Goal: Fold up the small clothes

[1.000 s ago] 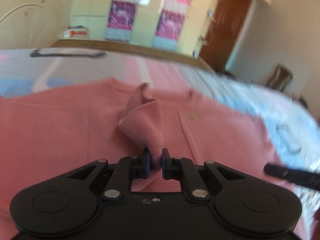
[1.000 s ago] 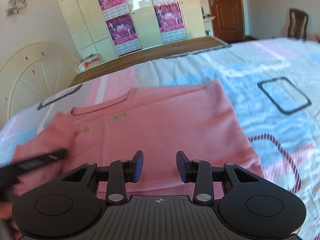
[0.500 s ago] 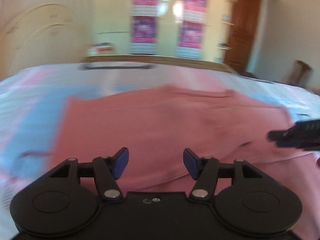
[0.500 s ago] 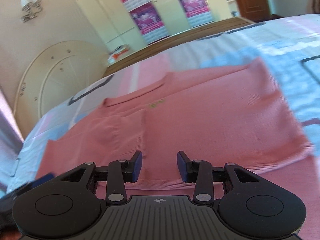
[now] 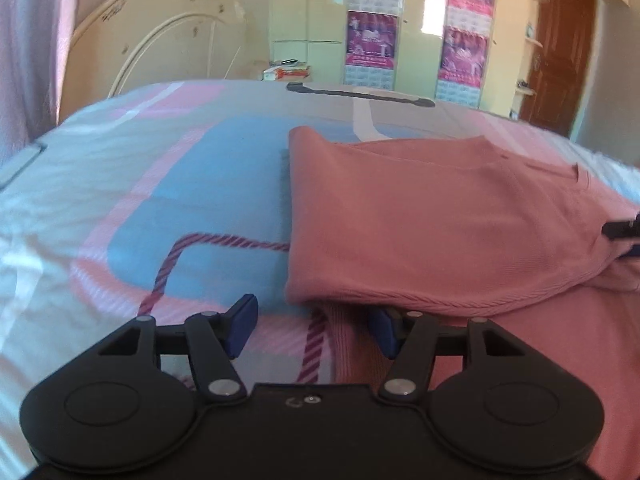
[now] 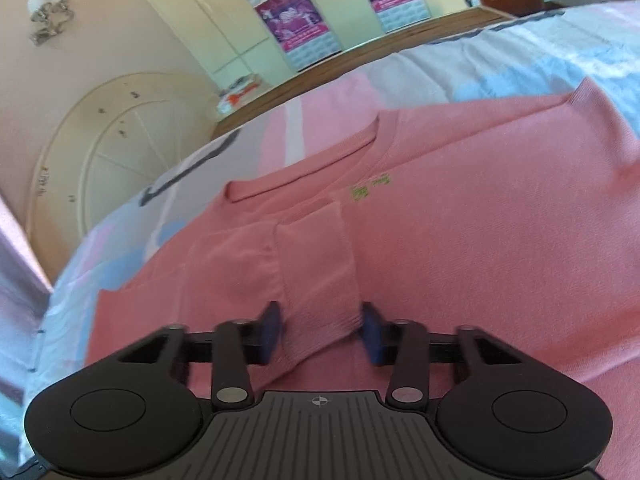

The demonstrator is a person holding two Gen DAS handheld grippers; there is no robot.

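Note:
A pink knit sweater [image 5: 420,216] lies flat on the bed. Its left side and sleeve are folded in over the body. My left gripper [image 5: 314,330] is open and empty at the sweater's lower left corner, with the ribbed hem [image 5: 352,344] between its fingers. In the right wrist view the sweater [image 6: 480,220] fills the frame, with a round neckline [image 6: 304,176] and a small green logo [image 6: 368,188]. My right gripper [image 6: 322,330] is open around the ribbed cuff of the folded sleeve [image 6: 320,272], not clamped on it.
The bed sheet [image 5: 160,200] is patterned in blue, pink and white, with a purple rope line. A cream headboard [image 6: 112,152] stands at the left. Wardrobes with purple posters [image 5: 372,32] and a brown door [image 5: 560,52] lie beyond the bed.
My left gripper let go of the sleeve cuff, opened and swung left to the sweater's lower left corner. My right gripper moved in over the folded sleeve's cuff.

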